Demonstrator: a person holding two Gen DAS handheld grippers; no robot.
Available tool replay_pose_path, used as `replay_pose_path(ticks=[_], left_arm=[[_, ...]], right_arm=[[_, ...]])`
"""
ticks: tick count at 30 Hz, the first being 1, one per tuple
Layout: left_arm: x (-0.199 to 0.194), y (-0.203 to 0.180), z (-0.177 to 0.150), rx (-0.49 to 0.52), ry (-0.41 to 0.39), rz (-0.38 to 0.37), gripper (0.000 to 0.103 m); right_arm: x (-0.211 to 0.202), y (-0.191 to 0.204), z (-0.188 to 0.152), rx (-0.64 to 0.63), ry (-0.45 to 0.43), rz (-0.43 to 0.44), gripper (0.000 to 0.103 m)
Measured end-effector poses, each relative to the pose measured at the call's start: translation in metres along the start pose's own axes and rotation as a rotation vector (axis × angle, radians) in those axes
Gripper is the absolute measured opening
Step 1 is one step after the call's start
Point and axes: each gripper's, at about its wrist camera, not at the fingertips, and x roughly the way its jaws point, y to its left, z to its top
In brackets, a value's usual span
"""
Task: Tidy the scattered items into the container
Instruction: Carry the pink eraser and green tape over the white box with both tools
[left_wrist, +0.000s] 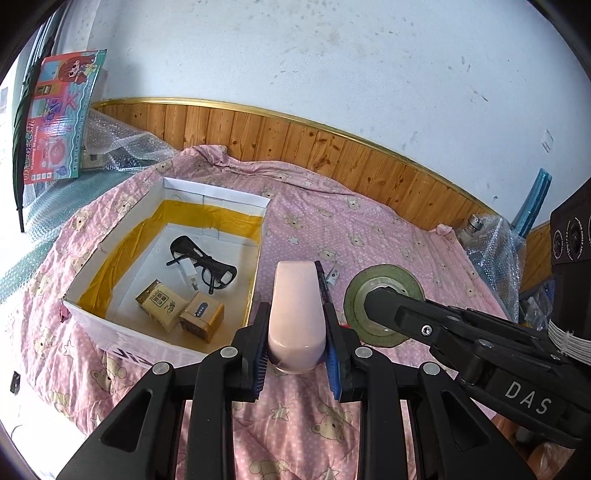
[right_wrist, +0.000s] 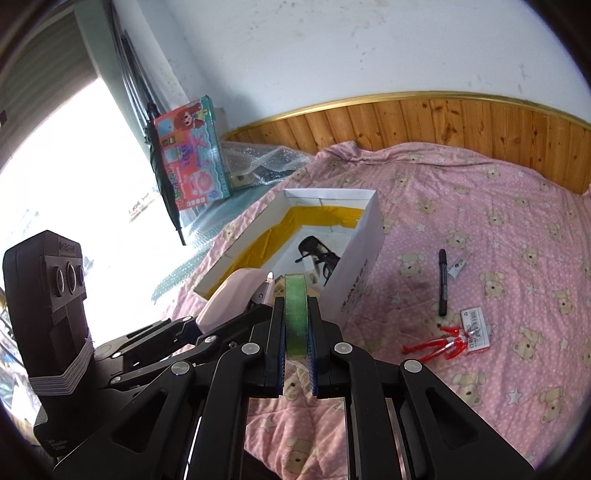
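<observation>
gripping pale pink smooth rounded case (left_wrist: 297, 314), left tongs (left_wrist: 296, 363) clamped

left gripper (left_wrist: 297, 325): closed tight, something pink pinched between its fingers | right gripper (right_wrist: 295, 325): closed tight, at 3 o'clock from the left, fingers squeezing something green
</observation>
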Motion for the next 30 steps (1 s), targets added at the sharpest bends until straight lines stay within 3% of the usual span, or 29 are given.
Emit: replay_pose_path(ticks=[30], left_arm=[[0.013, 0.107, 0.029, -0.157, -0.002, 0.069, 0.027]], right_arm=[[0.09, 0.058, 0.044, -0.095, 0.089, 0.06, 0.011]])
